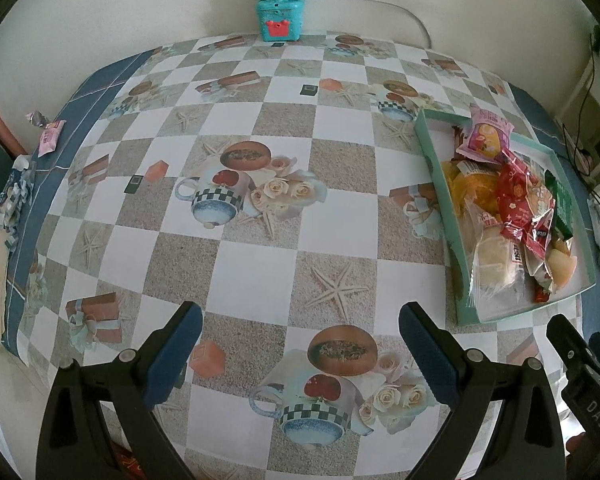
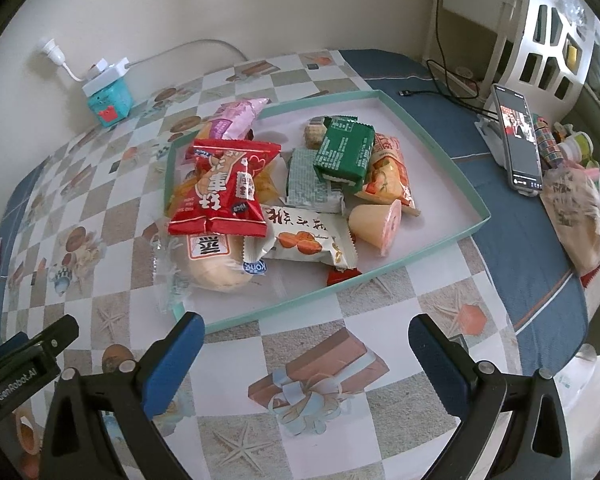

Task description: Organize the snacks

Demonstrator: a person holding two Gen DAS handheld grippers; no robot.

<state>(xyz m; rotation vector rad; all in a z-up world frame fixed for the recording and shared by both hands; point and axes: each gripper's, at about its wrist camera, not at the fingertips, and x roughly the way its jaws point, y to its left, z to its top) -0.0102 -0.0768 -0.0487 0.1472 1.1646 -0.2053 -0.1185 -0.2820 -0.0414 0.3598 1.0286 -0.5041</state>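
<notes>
From the left wrist, the left gripper hangs wide open and empty over the checkered printed tablecloth, most snack packets already heaped in the shallow mint-green cardboard tray to its right, while a small pink wrapped snack lies alone near the far left table edge, seemingly what remains to gather. From the right wrist, the right gripper is likewise spread wide holding nothing, just short of the tray's near rim, where the red crinkled snack bag tops an untidy pile and a clear-wrapped round bun spills over the corner; a black propped-up smartphone and black charging cable crowd the right side.
</notes>
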